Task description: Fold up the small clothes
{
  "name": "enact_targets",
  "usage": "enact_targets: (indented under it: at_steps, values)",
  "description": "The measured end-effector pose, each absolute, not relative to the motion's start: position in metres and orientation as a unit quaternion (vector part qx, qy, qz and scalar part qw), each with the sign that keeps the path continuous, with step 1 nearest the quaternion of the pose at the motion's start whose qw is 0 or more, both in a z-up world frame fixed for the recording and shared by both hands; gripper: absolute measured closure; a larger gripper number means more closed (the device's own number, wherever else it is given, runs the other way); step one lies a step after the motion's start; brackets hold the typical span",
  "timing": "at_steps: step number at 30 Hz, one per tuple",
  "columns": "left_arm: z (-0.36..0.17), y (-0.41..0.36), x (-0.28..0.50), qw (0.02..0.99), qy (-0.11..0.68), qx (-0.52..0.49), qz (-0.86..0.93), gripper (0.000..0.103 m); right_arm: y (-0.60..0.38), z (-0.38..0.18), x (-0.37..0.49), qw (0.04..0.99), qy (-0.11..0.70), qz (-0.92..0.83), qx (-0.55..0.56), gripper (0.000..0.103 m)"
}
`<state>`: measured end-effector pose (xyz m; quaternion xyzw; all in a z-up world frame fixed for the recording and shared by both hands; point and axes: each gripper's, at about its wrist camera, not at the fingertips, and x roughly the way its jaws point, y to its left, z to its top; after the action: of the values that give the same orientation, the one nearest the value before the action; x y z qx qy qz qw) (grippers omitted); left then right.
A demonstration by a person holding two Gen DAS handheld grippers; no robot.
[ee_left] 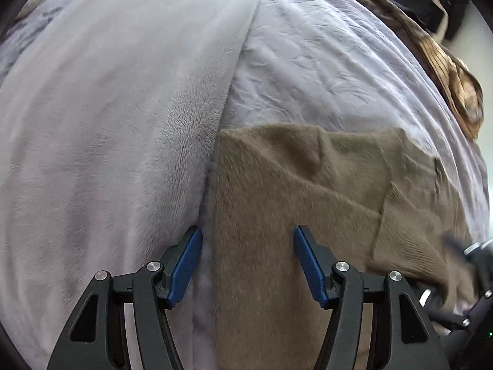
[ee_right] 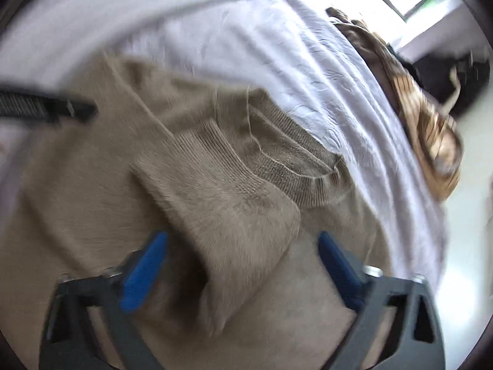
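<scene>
A tan fuzzy sweater (ee_left: 308, 185) lies flat on the bed. My left gripper (ee_left: 248, 231) hangs open just above the sweater's left edge: one blue pad is over the bedding, the other over the knit, and neither pad presses on anything. In the right wrist view the sweater (ee_right: 77, 200) shows its ribbed collar (ee_right: 292, 160) and a sleeve (ee_right: 222, 203) folded across the body. My right gripper (ee_right: 242, 236) is open, its pads either side of that sleeve and clear of it. The view is motion-blurred. A blurred part of the right gripper (ee_left: 474, 262) shows at the left wrist view's lower right.
A pale lilac fleece blanket (ee_left: 107, 123) covers the bed's left side, with a crinkled lilac sheet (ee_left: 323, 61) beside it. A brown striped garment (ee_left: 446, 77) lies along the bed's far right edge. A dark blurred bar (ee_right: 46, 108) crosses the right view's left side.
</scene>
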<state>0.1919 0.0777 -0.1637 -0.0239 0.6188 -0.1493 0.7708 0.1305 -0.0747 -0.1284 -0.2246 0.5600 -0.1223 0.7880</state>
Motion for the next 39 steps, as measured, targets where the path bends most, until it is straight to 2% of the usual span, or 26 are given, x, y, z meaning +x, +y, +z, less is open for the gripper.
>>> enact_targets:
  at_steps: [1,2,3,5,7,8,9,10,13,16,17,18,19,20,24,26,31,34,35,36,39]
  values:
    - [-0.166,0.080,0.195,0.770,0.620,-0.036,-0.147,0.039,-0.079,-0.131,0.132,0.786,0.566,-0.117,-0.220,0.085]
    - [-0.167,0.082,0.197,0.770,0.619,-0.044,-0.147,0.039,-0.092,-0.126,0.134,0.796,0.568,-0.114,-0.176,0.094]
    - [-0.168,0.083,0.199,0.770,0.619,-0.048,-0.148,0.039,-0.108,-0.114,0.128,0.812,0.557,-0.116,-0.128,0.094]
    - [-0.170,0.082,0.202,0.768,0.620,-0.045,-0.153,0.039,-0.156,-0.090,0.109,0.853,0.510,-0.107,0.042,0.094]
    - [-0.170,0.081,0.204,0.767,0.621,-0.042,-0.158,0.040,-0.207,-0.087,0.080,0.855,0.465,-0.118,0.199,0.074]
    - [-0.169,0.081,0.203,0.767,0.620,-0.046,-0.160,0.041,-0.230,-0.095,0.064,0.838,0.456,-0.132,0.270,0.040]
    - [-0.166,0.085,0.201,0.767,0.618,-0.051,-0.164,0.059,-0.247,-0.106,0.050,0.818,0.456,-0.140,0.322,0.023]
    - [-0.167,0.084,0.202,0.765,0.616,-0.060,-0.176,0.075,-0.262,-0.119,0.033,0.794,0.451,-0.147,0.380,0.023]
    - [-0.162,0.081,0.198,0.769,0.609,-0.057,-0.185,0.084,-0.273,-0.132,0.007,0.769,0.429,-0.139,0.452,0.023]
    - [-0.151,0.080,0.192,0.784,0.591,-0.050,-0.182,0.085,-0.271,-0.131,0.008,0.764,0.413,-0.150,0.472,0.023]
    - [-0.148,0.083,0.190,0.788,0.585,-0.057,-0.182,0.085,-0.274,-0.132,0.012,0.760,0.416,-0.158,0.474,0.029]
    - [-0.145,0.087,0.189,0.791,0.580,-0.063,-0.181,0.085,-0.276,-0.134,0.017,0.753,0.424,-0.169,0.474,0.060]
    - [-0.143,0.092,0.189,0.795,0.575,-0.069,-0.179,0.085,-0.275,-0.135,0.024,0.749,0.436,-0.177,0.467,0.084]
    - [-0.141,0.098,0.188,0.797,0.572,-0.074,-0.179,0.085,-0.274,-0.132,0.033,0.750,0.447,-0.181,0.452,0.096]
    - [-0.140,0.109,0.189,0.801,0.565,-0.088,-0.180,0.085,-0.269,-0.083,0.052,0.831,0.384,-0.124,0.382,0.096]
    - [-0.145,0.117,0.194,0.803,0.565,-0.093,-0.165,0.085,-0.274,-0.079,0.062,0.846,0.377,-0.120,0.358,0.096]
    - [-0.143,0.128,0.200,0.803,0.572,-0.099,-0.133,0.085,-0.307,-0.134,0.055,0.789,0.442,-0.159,0.397,0.092]
    - [-0.130,0.127,0.190,0.811,0.567,-0.056,-0.134,0.084,-0.309,-0.137,0.041,0.781,0.442,-0.171,0.407,0.075]
    - [-0.125,0.127,0.183,0.812,0.567,-0.037,-0.133,0.084,-0.303,-0.132,0.036,0.780,0.443,-0.177,0.405,0.063]
    - [-0.122,0.127,0.179,0.811,0.568,-0.030,-0.135,0.084,-0.295,-0.127,0.031,0.778,0.445,-0.176,0.407,0.059]
    - [-0.115,0.139,0.158,0.803,0.577,-0.029,-0.146,0.084,-0.274,-0.123,0.018,0.770,0.448,-0.133,0.435,0.059]
